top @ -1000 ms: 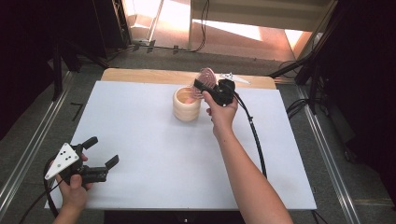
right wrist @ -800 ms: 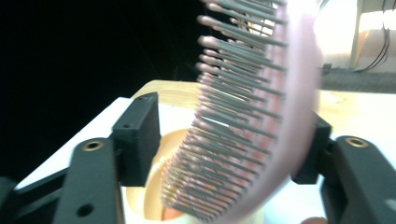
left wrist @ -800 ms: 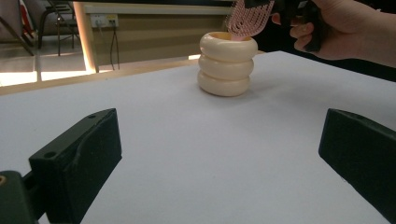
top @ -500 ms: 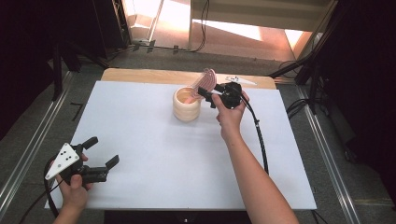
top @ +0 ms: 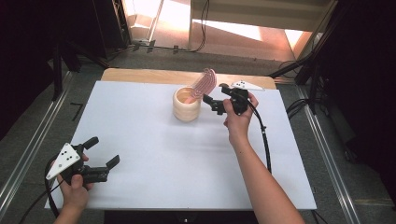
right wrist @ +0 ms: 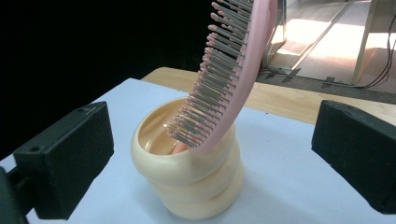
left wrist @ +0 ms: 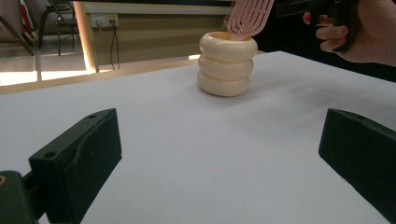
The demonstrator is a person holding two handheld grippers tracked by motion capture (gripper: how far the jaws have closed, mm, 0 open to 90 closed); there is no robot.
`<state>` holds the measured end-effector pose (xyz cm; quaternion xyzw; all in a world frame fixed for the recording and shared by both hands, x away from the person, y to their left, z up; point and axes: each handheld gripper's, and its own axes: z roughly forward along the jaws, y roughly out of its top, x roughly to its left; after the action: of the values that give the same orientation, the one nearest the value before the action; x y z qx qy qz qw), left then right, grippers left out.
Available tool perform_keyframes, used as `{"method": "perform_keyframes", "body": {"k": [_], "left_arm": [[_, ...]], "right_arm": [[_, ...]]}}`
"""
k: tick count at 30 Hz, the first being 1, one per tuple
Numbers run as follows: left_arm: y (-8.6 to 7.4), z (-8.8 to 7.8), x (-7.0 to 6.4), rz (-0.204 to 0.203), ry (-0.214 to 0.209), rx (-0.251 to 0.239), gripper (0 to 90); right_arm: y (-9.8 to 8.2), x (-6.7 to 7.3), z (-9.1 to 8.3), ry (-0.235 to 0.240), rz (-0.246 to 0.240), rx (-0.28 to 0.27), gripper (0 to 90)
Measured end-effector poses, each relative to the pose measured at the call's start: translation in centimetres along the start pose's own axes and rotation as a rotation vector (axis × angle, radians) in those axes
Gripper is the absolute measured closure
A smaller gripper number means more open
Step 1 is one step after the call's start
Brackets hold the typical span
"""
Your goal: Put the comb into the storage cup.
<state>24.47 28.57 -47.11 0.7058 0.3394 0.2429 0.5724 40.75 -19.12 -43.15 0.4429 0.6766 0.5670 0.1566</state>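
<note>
Holder [right wrist: 187, 179]: cream, smooth, glossy, looks ceramic or plastic. Hairbrush [right wrist: 233, 74]: pink plastic, slight sheen, fine bristles. Surface [top: 159, 154]: matt white sheet; bare wood far edge. Claw pads [right wrist: 70, 158]: black, matt, grainy.

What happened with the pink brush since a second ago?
The right gripper let go of the pink brush: its jaws have just been opening, and it backed off to the right. The brush now stands in the cream cup. The left gripper stayed put, open.
</note>
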Motion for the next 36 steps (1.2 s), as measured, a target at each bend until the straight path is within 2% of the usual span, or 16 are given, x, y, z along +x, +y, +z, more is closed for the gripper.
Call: {"method": "perform_keyframes", "body": {"k": [6, 12, 15, 26, 31, 36], "left_arm": [[0.0, 0.0, 0.0, 0.0, -0.001, -0.002, 0.0], [0.0, 0.0, 0.0, -0.003, 0.001, -0.003, 0.0], [0.0, 0.0, 0.0, -0.003, 0.0, -0.002, 0.0], [0.0, 0.0, 0.0, -0.002, 0.0, -0.002, 0.0], [0.1, 0.0, 0.0, 0.0, 0.001, -0.004, 0.0], [0.0, -0.1, 0.0, 0.0, 0.0, -0.005, 0.1]], "right_arm": [[-0.6, 0.1, -1.1, 0.001, -0.018, -0.009, 0.0], [-1.5, 0.7, -2.1, -0.017, -0.072, -0.002, 0.0], [-1.8, 0.8, -2.5, -0.017, -0.08, -0.003, 0.0], [-2.8, 0.3, -4.5, -0.007, -0.074, -0.016, 0.0], [-3.3, 0.2, -5.3, -0.006, -0.092, -0.016, 0.0], [-3.7, 0.1, -6.1, -0.001, -0.091, -0.017, 0.0]]}}
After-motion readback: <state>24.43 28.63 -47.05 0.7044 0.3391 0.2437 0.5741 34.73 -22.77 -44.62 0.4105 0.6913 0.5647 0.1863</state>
